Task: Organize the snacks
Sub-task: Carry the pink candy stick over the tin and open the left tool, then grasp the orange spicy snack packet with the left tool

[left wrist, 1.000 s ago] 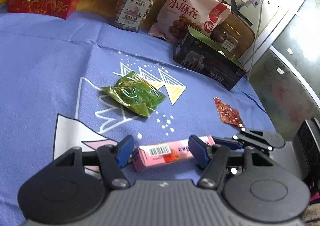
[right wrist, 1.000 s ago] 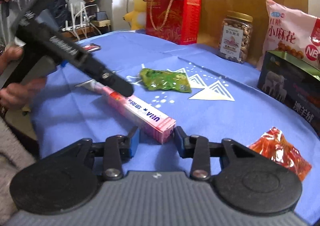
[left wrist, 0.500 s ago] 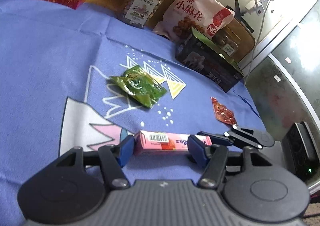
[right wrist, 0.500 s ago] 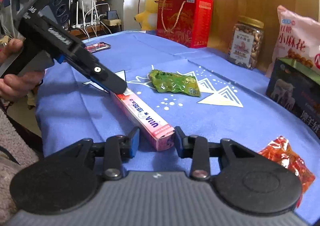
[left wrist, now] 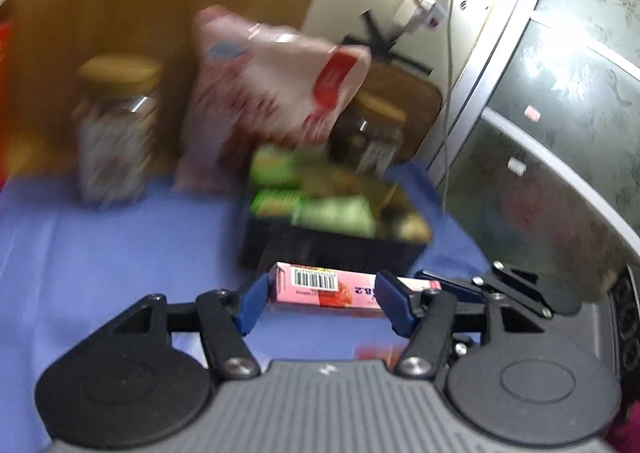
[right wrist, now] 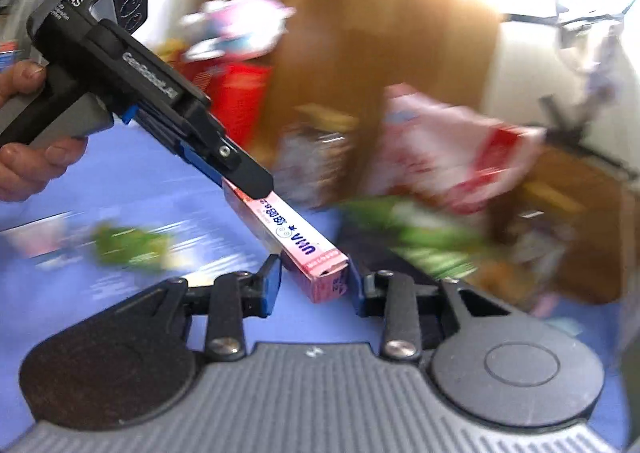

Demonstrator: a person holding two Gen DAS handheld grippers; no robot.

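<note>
Pink snack box (left wrist: 320, 287), clamped by left gripper (left wrist: 320, 303) and right gripper (right wrist: 314, 285), now lifted near the black box (left wrist: 332, 249).

Tight ahead, open at left

Dark box (left wrist: 336, 249) blocks frame centre, bag (left wrist: 272, 93) and jar (left wrist: 116, 129) blurred behind it; bare blue cloth (left wrist: 100, 245) lower left gives passing room.
</note>
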